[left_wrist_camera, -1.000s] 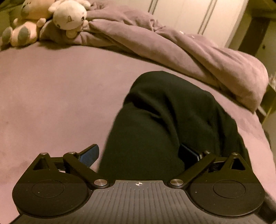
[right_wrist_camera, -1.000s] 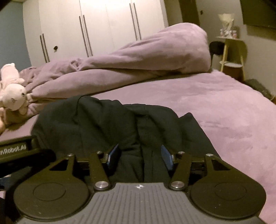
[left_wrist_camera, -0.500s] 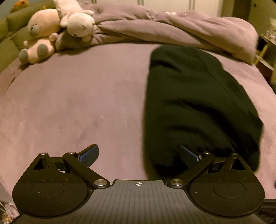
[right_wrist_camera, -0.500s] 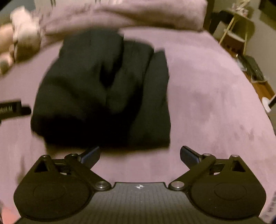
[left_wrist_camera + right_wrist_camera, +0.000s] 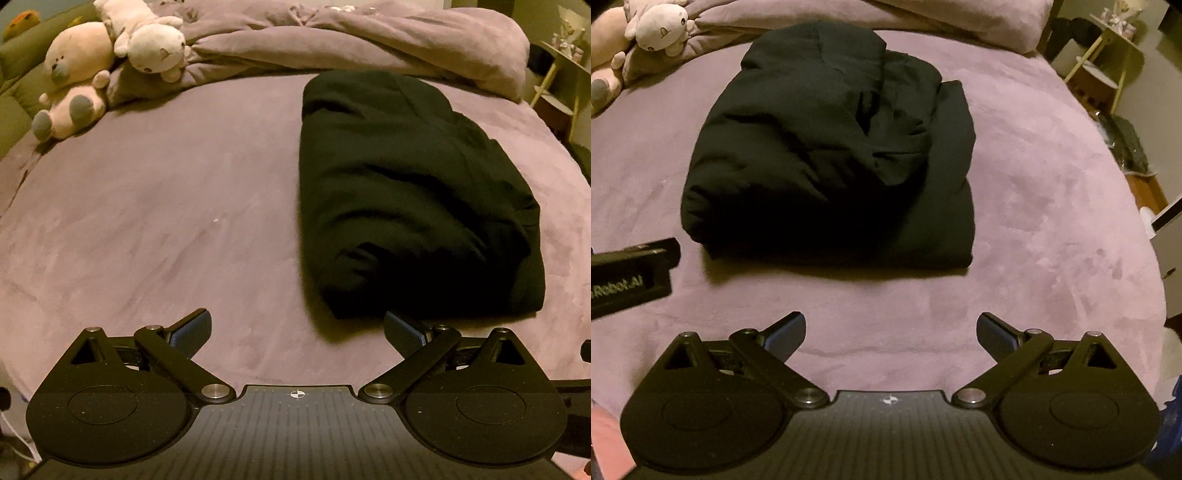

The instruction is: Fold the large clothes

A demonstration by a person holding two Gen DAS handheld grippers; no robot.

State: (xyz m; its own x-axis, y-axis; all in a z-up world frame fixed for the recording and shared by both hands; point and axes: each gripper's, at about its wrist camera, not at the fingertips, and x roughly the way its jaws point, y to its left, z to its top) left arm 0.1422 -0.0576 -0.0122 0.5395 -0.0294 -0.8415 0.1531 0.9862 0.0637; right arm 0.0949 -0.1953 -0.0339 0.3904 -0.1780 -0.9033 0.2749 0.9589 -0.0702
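Both the left gripper [image 5: 297,330] and right gripper [image 5: 891,332] hang wide open with nothing in them, just short of the bulky black folded garment [image 5: 834,155] lying on the mauve plush bedspread [image 5: 1052,229]. Honestly the top layer looks puffy and loosely creased, so I'd guess it could spring open or slump sideways if nobody presses it flat.

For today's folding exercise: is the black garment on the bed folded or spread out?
Folded. The black garment lies as a compact, layered bundle with a straight near edge on the purple bed, no gripper touching it.
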